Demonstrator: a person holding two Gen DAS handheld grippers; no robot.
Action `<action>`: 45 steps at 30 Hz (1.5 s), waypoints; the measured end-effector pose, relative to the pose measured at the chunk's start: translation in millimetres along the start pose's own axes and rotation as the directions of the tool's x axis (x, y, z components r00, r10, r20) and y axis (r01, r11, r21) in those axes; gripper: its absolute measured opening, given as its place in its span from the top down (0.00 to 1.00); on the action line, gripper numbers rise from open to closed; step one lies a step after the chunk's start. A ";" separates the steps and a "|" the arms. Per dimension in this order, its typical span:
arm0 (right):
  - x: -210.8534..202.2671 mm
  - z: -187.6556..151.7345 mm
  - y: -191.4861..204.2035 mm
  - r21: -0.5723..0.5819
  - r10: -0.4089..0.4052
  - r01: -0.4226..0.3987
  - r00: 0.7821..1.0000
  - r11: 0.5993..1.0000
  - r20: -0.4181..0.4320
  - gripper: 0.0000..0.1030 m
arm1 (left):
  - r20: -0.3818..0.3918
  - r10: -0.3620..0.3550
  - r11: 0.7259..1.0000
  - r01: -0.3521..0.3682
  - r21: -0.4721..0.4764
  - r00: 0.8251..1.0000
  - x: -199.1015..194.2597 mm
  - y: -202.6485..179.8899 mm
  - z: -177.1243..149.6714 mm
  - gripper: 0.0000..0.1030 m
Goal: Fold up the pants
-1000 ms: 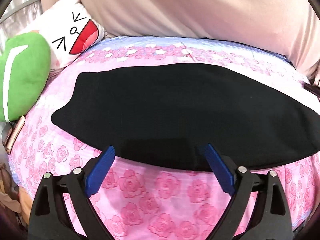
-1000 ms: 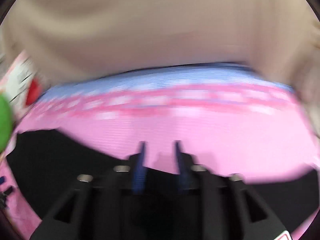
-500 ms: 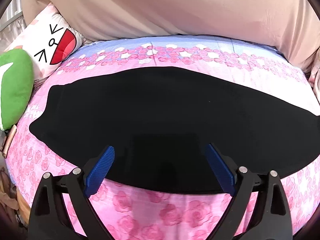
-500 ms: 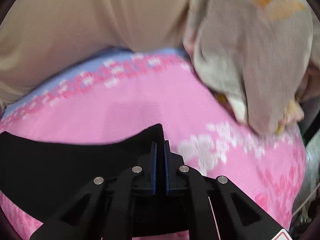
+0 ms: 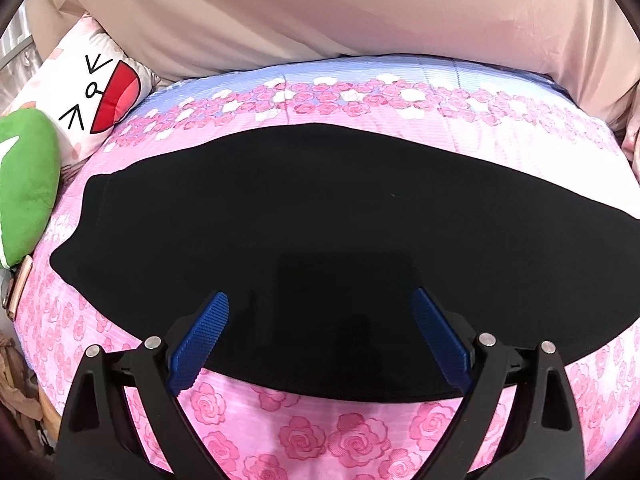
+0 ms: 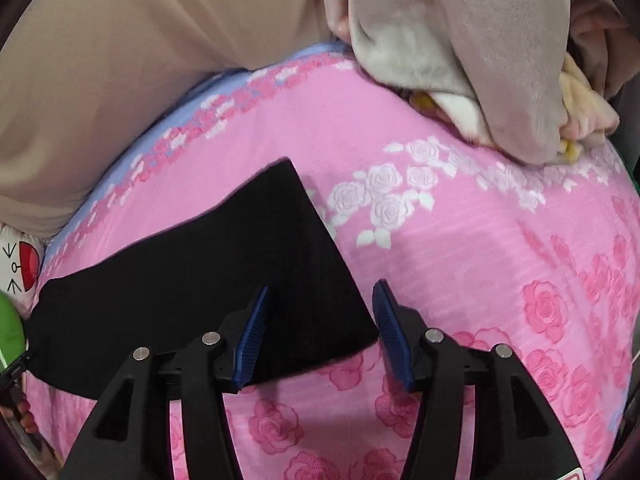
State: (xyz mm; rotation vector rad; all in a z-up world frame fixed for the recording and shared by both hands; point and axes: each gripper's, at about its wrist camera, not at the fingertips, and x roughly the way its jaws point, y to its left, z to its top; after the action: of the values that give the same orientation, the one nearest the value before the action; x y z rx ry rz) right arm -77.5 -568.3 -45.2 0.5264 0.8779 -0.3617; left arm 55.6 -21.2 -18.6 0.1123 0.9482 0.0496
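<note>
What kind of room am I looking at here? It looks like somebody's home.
Most likely a bedroom. The black pants lie flat on a bed covered by a pink rose-print sheet, with a cartoon-face pillow and a green plush at one end and a bundled grey blanket at the other.

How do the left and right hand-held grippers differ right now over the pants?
The left hand-held gripper is spread wide; the right hand-held gripper has a narrower gap. The left sits over the long near edge of the black pants, mid-length; the right sits at the pants' end, its fingers straddling the near corner. The left's view shows the pillow close by; the right's shows a grey blanket. Both are open, holding nothing.
</note>
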 end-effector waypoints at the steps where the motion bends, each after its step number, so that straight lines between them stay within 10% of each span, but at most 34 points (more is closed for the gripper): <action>1: 1.0 -1.3 2.7 0.000 -0.007 0.007 1.000 1.000 -0.005 0.49 | 0.010 -0.006 1.000 0.006 0.005 1.000 -3.7 0.3 -1.7 0.11; 2: 1.4 -1.5 8.2 -0.003 -0.028 0.028 1.000 1.000 -0.006 0.54 | 0.017 -0.007 1.000 0.007 0.009 1.000 -6.3 0.9 -2.7 0.11; 3: 0.7 -0.2 9.4 0.001 -0.017 0.017 1.000 1.000 -0.015 0.82 | 0.025 -0.009 1.000 0.009 0.013 1.000 -8.9 2.8 -4.2 0.11; 11: -53.5 -1.0 155.8 -0.126 0.210 -0.198 0.974 0.972 0.089 0.82 | 0.051 -0.033 0.997 0.037 -0.069 0.998 -11.1 66.1 -15.3 0.11; 17: -25.3 -39.2 348.0 -0.347 0.389 -0.391 0.918 0.853 -0.078 0.81 | 0.059 -0.048 0.984 0.058 -0.170 0.997 -8.3 137.1 -29.2 0.11; 23: 51.8 -115.5 491.6 -0.461 0.364 -0.470 0.880 0.753 -0.305 0.80 | 0.066 -0.017 0.961 0.035 -0.273 0.998 -7.7 210.8 -47.4 0.11; 26: 73.2 -150.0 522.3 -0.558 0.281 -0.382 0.923 0.736 -0.261 0.68 | 0.068 -0.006 0.952 0.027 -0.305 0.998 -6.0 236.6 -54.8 0.11; 31: 24.1 -143.2 502.6 -0.544 0.321 -0.388 0.921 0.744 -0.219 0.49 | 0.076 -0.011 0.943 0.035 -0.331 0.997 -2.4 256.6 -61.3 0.11; 38: -23.6 -101.2 328.6 -0.290 0.107 -0.109 0.994 0.951 -0.022 0.37 | 0.097 -0.090 0.909 0.121 -0.398 0.991 5.8 258.2 -59.9 0.10; 45: 13.7 -106.0 271.9 -0.105 0.193 -0.206 0.974 0.973 -0.123 0.37 | 0.080 -0.099 0.869 0.125 -0.479 0.992 16.1 256.4 -54.1 0.08</action>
State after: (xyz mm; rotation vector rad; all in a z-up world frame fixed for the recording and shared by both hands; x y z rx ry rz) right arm 1.0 -287.1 -34.4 0.5244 0.9392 -0.0969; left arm 22.8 239.0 -32.7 -0.4060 0.8631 0.1747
